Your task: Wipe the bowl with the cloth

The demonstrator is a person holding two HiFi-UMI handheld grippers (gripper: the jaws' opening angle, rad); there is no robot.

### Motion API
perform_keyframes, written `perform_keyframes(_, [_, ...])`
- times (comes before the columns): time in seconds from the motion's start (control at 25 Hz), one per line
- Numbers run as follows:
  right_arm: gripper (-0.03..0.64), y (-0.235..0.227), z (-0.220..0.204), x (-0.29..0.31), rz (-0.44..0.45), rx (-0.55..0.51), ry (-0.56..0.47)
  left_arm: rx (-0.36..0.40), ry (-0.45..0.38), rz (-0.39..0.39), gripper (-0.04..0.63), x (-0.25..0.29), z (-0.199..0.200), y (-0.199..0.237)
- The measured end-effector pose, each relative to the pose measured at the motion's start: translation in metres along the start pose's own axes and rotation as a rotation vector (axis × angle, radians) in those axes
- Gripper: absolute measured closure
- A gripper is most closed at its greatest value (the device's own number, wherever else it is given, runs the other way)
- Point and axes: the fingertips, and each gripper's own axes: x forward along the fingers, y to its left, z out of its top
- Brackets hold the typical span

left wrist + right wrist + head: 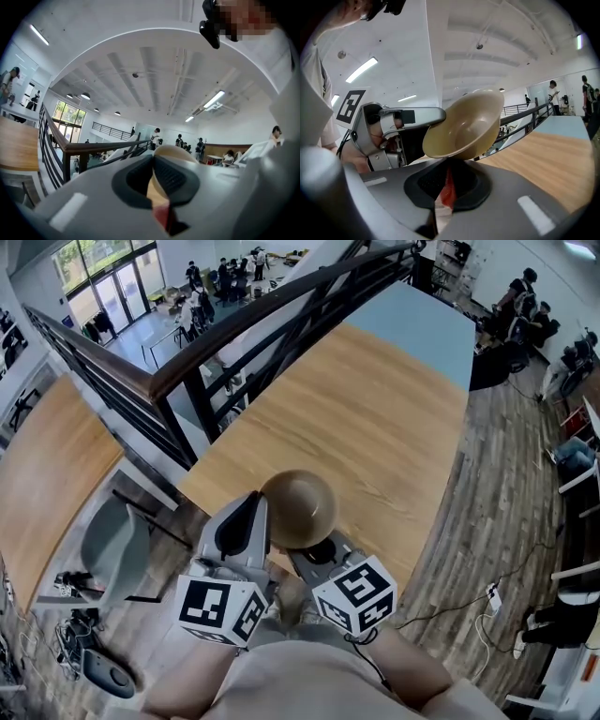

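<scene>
A tan-brown bowl (298, 509) hangs tilted over the near edge of the wooden table (375, 418). My left gripper (255, 514) is shut on its rim. In the left gripper view the beige rim (174, 152) runs between the pads of the left gripper (153, 161). The right gripper view looks into the bowl (464, 126), with the left gripper's fingers (419, 115) clamped on its left edge. My right gripper (449, 164) is shut on a red and white cloth (447, 190) just under the bowl's lower rim. From the head view the right gripper (321, 549) sits beneath the bowl.
A dark railing (234, 334) runs along the table's far left side over a drop to a lower floor. A grey chair (112, 540) stands at the left. Cables and a power strip (492, 596) lie on the wood floor at right. People sit far off.
</scene>
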Motion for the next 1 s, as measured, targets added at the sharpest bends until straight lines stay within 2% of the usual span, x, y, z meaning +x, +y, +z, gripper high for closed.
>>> perform_keyframes(0.24, [0.603,-0.009,-0.005,-0.011,-0.030,0.012,0.000,0.042,0.005,0.047,0.584,-0.008,-0.003,0.018])
perform_keyframes(0.48, [0.603,-0.030,0.013,-0.029,-0.094,-0.005,-0.041,0.062,0.023,0.066,0.584,-0.014,-0.006,0.028])
perform_keyframes(0.6, [0.603,-0.040,0.027,-0.039,-0.145,-0.030,-0.072,0.122,0.042,0.055,0.583,-0.017,-0.008,0.025])
perform_keyframes(0.76, [0.603,-0.047,0.044,-0.044,-0.176,-0.074,-0.102,0.250,0.101,0.005,0.584,-0.015,-0.020,0.012])
perform_keyframes(1.0, [0.603,-0.035,0.066,-0.045,-0.200,-0.229,-0.101,0.343,0.130,-0.057,0.584,-0.015,-0.031,-0.013])
